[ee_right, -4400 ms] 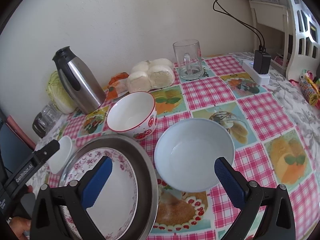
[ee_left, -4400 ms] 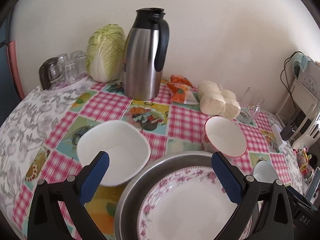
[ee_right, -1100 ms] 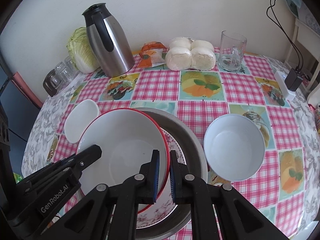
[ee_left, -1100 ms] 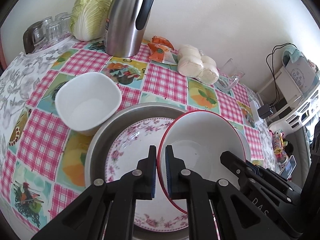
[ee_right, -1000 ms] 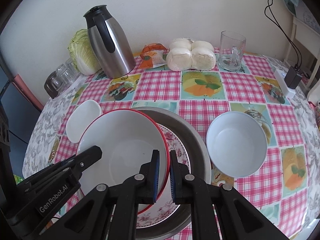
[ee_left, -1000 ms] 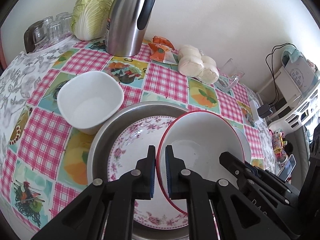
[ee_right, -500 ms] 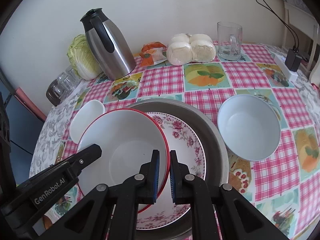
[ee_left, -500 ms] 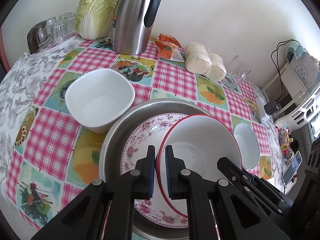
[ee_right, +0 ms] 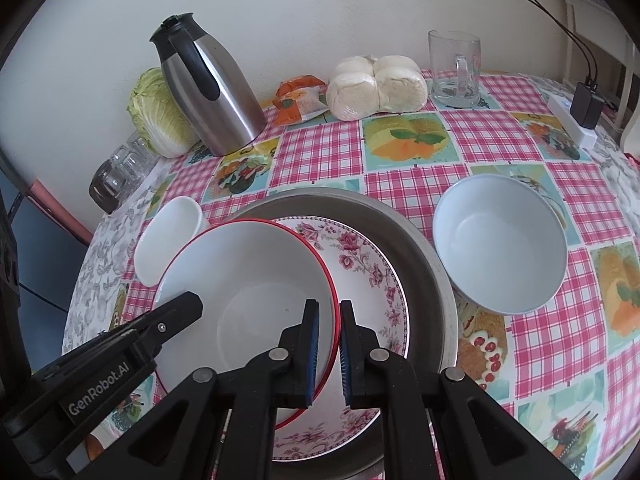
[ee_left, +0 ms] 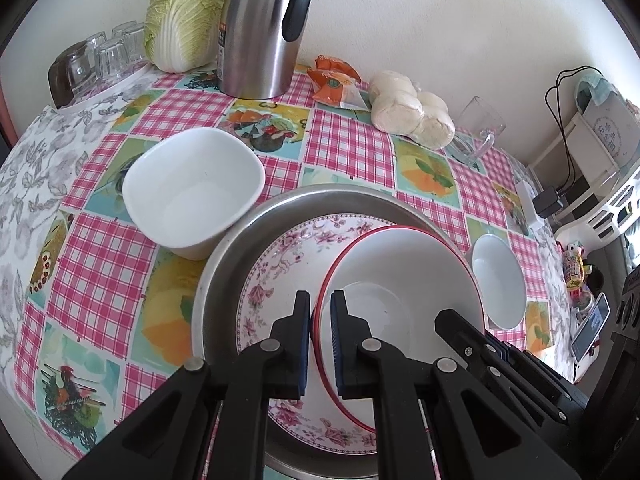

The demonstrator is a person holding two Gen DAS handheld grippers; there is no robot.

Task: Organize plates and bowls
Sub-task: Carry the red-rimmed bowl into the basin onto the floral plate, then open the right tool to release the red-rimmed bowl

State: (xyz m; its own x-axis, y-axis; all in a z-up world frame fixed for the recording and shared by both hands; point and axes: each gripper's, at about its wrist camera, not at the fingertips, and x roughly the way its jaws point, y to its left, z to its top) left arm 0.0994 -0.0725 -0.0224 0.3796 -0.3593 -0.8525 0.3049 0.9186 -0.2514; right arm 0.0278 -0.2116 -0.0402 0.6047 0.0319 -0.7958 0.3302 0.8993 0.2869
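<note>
Since half a second ago, white red-rimmed bowl (ee_left: 404, 280) sits a little deeper over pink floral plate (ee_left: 280, 264) in steel basin (ee_left: 224, 256); whether touching plate, unclear. Left gripper (ee_left: 320, 336) clenched on bowl's left rim, right gripper (ee_right: 329, 344) on right rim. Right view alone shows pale blue bowl (ee_right: 500, 248) whole, right of basin.

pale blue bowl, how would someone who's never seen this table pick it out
Start at the big metal basin near the front of the checked tablecloth; it holds a floral plate and a red-rimmed bowl gripped by both grippers. The pale blue bowl stands alone on the cloth beside the basin, on the glass mug's side. It is round, plain and untouched, unlike the squarish white bowl opposite.
</note>
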